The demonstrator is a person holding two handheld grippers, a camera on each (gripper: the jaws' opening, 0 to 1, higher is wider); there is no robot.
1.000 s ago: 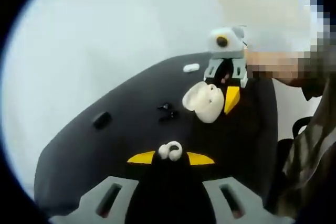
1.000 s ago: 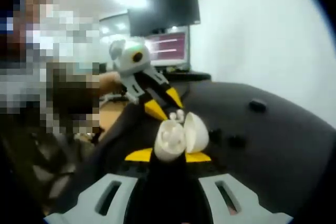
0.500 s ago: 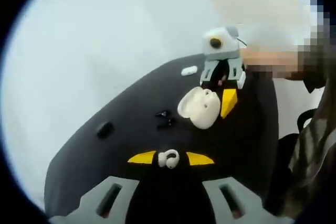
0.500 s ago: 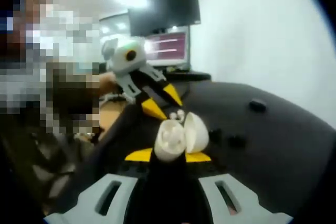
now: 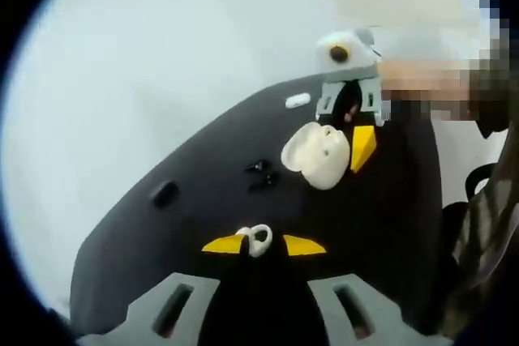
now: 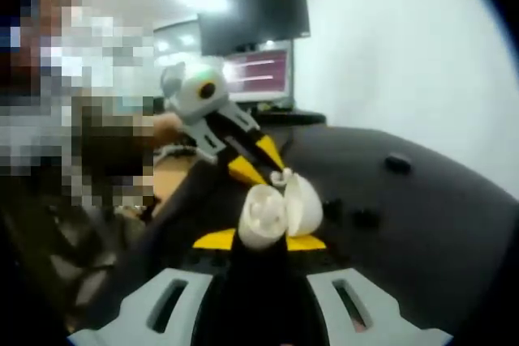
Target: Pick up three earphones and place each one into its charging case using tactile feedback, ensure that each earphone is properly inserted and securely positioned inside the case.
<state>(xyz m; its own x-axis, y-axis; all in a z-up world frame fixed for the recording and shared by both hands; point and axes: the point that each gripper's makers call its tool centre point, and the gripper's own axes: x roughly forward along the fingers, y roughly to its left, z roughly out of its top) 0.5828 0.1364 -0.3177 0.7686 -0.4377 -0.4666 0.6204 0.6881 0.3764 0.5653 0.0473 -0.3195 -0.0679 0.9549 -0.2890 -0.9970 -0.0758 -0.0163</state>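
Left gripper view has my left claw (image 5: 258, 244) pinched tight on a small white loop-shaped earphone (image 5: 258, 239), sitting right between the yellow tips above the black table (image 5: 195, 224). It's glossy, ring-like, with a little nub poking off to one side.

Across from it my right claw (image 5: 345, 147) holds the white egg-shaped charging case (image 5: 318, 155), flipped open so both rounded halves show. In the right gripper view that case (image 6: 272, 211) sits clamped between my yellow tips, lid half (image 6: 304, 202) standing up beside the base, and the left claw (image 6: 259, 164) comes in from above with the earphone (image 6: 280, 177) just at the case's top edge. Can't tell if it's actually touching.

Room-wise: lots of bare table around the case. Left gripper view shows a couple of small black earbud pieces (image 5: 261, 174) lying near the case, a small dark rectangular block (image 5: 165, 193) toward the table's curved edge, and a little white oval thing (image 5: 298, 100) at the far edge. Plain white wall beyond that.

Right gripper view gets what the other doesn't: dark monitors (image 6: 258, 14) at the back, one with a lit screen (image 6: 258, 72).
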